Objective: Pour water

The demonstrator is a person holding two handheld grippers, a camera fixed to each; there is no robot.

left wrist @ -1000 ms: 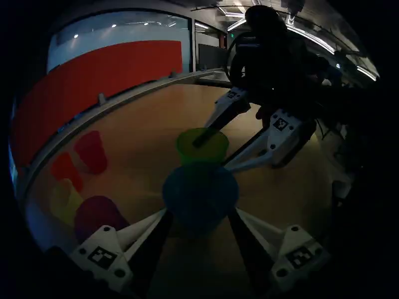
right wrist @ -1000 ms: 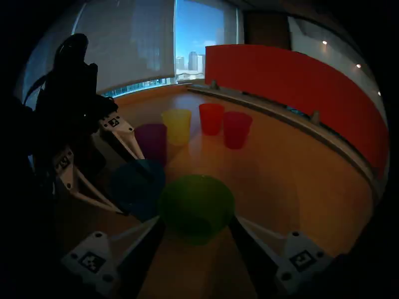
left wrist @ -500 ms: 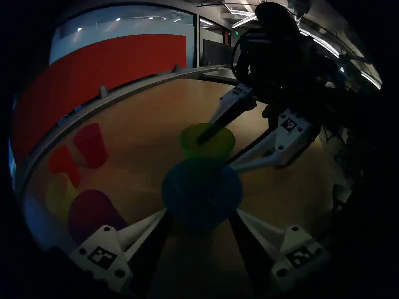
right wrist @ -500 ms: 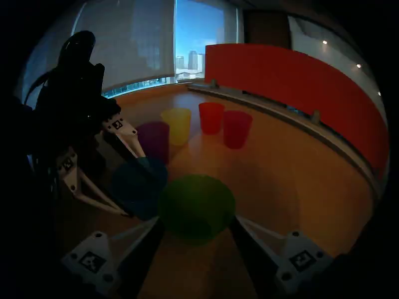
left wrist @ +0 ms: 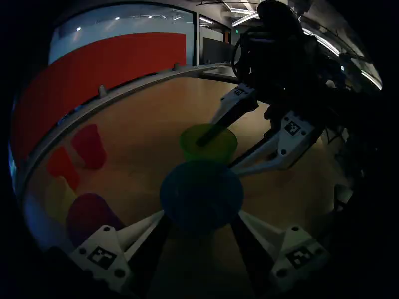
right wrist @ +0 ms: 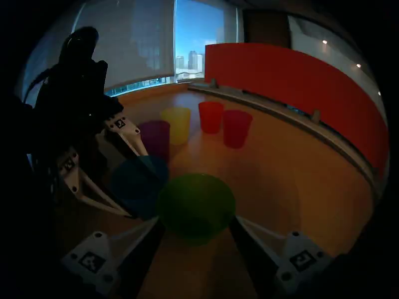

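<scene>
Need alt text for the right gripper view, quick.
The right hand-held gripper grips a green cup close to the camera, beside a blue cup gripped by the left hand-held gripper. Behind them a purple cup, a yellow cup, an orange cup and a red cup stand on a wooden table.

The left gripper [left wrist: 199, 222] and right gripper [right wrist: 195, 226] each have two white, tapering fingers [left wrist: 132, 238] with black inner faces, low in the frame. Near each finger's base sit a square black-and-white marker [left wrist: 101, 257] and small dark screws [left wrist: 120, 272] in the white plastic.
</scene>
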